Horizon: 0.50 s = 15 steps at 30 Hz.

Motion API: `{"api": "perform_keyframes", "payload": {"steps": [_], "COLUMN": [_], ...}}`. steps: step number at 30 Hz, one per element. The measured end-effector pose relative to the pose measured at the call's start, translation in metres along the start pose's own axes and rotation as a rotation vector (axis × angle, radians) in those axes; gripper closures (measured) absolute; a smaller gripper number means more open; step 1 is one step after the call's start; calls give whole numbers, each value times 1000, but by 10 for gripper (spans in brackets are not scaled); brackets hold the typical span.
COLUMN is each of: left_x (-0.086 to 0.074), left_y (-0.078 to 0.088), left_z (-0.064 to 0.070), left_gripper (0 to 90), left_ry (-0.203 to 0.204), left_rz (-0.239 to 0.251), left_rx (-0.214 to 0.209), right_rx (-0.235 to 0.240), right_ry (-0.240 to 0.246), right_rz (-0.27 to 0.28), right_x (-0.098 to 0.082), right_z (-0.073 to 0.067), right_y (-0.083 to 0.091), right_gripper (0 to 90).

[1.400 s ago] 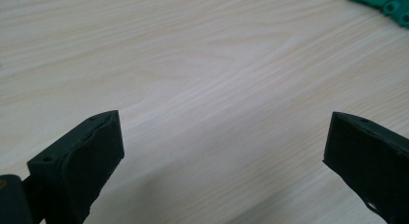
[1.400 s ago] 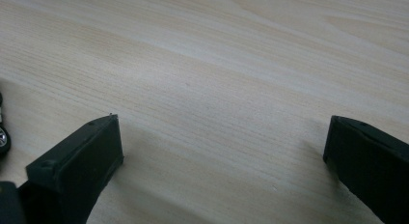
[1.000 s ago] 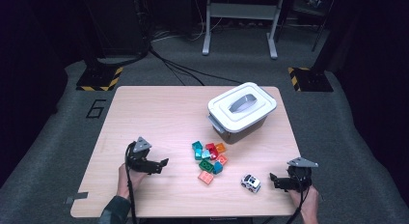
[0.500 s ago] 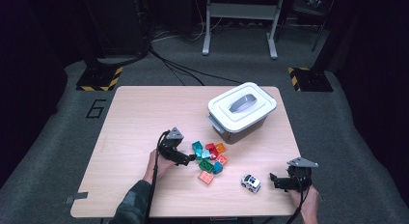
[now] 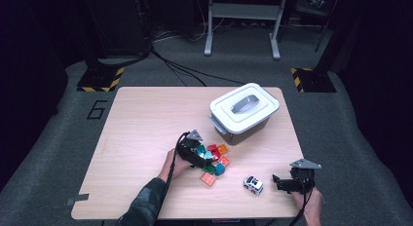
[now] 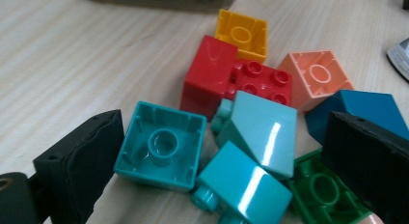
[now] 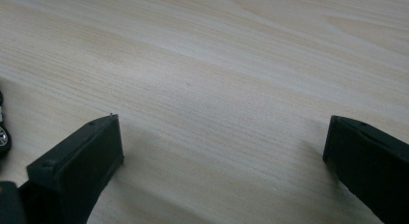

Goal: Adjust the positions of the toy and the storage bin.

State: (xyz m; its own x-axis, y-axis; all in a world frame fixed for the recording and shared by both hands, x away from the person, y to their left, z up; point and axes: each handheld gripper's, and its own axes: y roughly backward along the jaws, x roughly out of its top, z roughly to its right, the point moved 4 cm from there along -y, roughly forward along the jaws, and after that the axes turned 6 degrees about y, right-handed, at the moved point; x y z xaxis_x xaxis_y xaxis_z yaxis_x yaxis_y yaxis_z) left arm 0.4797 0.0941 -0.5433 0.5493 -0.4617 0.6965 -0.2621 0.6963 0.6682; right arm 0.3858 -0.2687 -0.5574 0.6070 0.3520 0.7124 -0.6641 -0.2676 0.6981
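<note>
Toy bricks (image 6: 226,137), unlabelled, lie between the left tool's (image 6: 226,156) spread jaws; right tool (image 7: 222,161) likewise gapes.

I'm looking at a lab or studio, dark drapes hanging around, hazard-taped stand bases (image 5: 100,79), cables (image 5: 195,72) trailing over grey carpet, lone wooden table (image 5: 141,123)

The right gripper (image 7: 224,161) holds its two black jaws wide apart, low over a pale wooden table (image 7: 231,64) with fine lengthwise grain. Bare wood lies between them. At the far left edge, part of a toy car (image 7: 3,134) shows a dark wheel.
</note>
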Motion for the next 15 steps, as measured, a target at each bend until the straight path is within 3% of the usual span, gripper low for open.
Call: {"api": "perform_keyframes", "payload": {"steps": [15], "left_x": [-6], "left_y": [-9], "left_z": [32], "left_gripper": [51], "left_ry": [-45], "left_rz": [-34], "left_rx": [-74], "right_rx": [4], "right_ry": [-2], "right_rz": [-2], "right_x": [0], "right_z": [-1], "right_y": [0], "right_gripper": [0]}}
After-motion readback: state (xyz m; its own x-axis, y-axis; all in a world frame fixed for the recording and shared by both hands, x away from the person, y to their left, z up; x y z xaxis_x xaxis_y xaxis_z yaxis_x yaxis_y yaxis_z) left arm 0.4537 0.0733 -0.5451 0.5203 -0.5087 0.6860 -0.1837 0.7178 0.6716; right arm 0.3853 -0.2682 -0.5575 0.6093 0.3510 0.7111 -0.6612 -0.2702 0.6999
